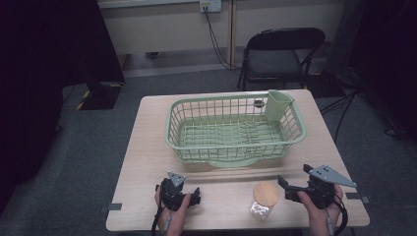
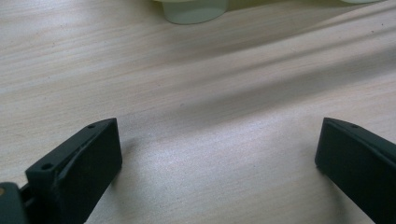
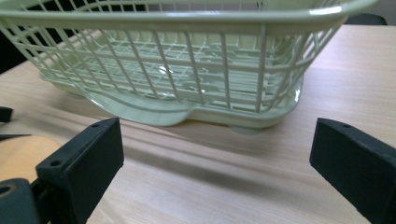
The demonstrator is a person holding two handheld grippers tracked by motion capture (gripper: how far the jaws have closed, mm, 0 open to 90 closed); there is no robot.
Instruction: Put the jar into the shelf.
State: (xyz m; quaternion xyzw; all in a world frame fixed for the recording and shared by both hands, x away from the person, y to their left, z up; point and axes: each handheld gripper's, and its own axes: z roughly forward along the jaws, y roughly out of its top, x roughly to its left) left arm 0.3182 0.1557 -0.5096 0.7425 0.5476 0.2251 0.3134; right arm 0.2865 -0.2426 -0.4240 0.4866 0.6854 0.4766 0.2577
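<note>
High view: right gripper hovers just right of the jar, whose wooden lid faces up; jaws stand wide and empty. Left gripper, also wide and empty, rests low on the table. For a sound grasp, judge it best to lower the right gripper, straddle the jar below its lid, then close squarely. Basket stands beyond, empty.

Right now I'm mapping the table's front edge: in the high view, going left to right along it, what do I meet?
left gripper → jar with a wooden lid → right gripper
</note>
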